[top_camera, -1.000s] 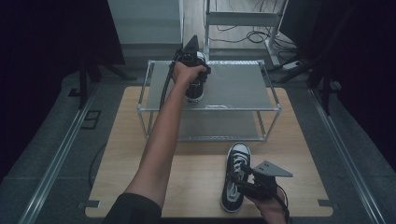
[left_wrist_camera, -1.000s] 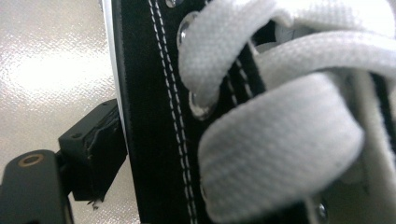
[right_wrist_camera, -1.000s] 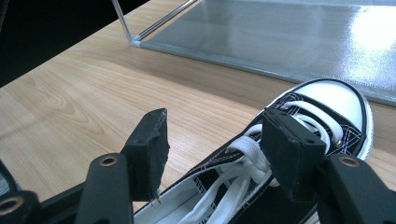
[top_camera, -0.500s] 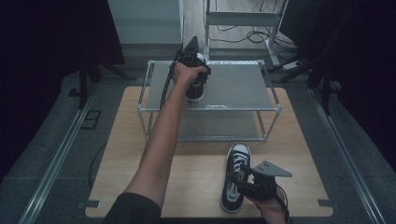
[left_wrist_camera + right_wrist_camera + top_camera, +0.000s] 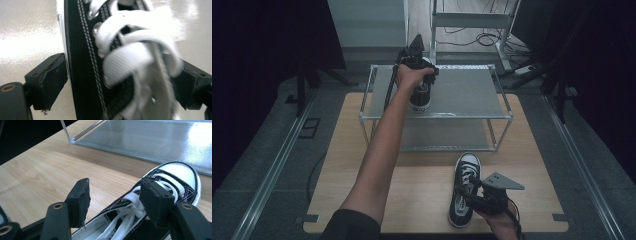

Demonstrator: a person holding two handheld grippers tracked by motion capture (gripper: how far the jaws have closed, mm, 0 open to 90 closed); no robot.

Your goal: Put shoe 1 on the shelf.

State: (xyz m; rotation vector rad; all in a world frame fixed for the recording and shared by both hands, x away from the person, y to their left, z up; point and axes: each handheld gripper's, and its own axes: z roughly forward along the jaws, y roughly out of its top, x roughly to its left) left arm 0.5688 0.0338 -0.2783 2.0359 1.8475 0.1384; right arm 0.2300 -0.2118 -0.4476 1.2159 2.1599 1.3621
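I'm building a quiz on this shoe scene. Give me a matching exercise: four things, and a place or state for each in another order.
Things:
1. shoe on the rack
2. shoe on the table
3. left gripper
4. right gripper

Places or states:
A. lies on the wooden tabletop
B. jaws just opened, either side of a shoe on the rack
C. stands on the rack's top shelf
D. open above a shoe's laces

Pairs: 1-C, 2-A, 3-B, 4-D

Wooden table, bearing a two-tier metal shelf and one black sneaker; on the shelf's top tier, a second sneaker.
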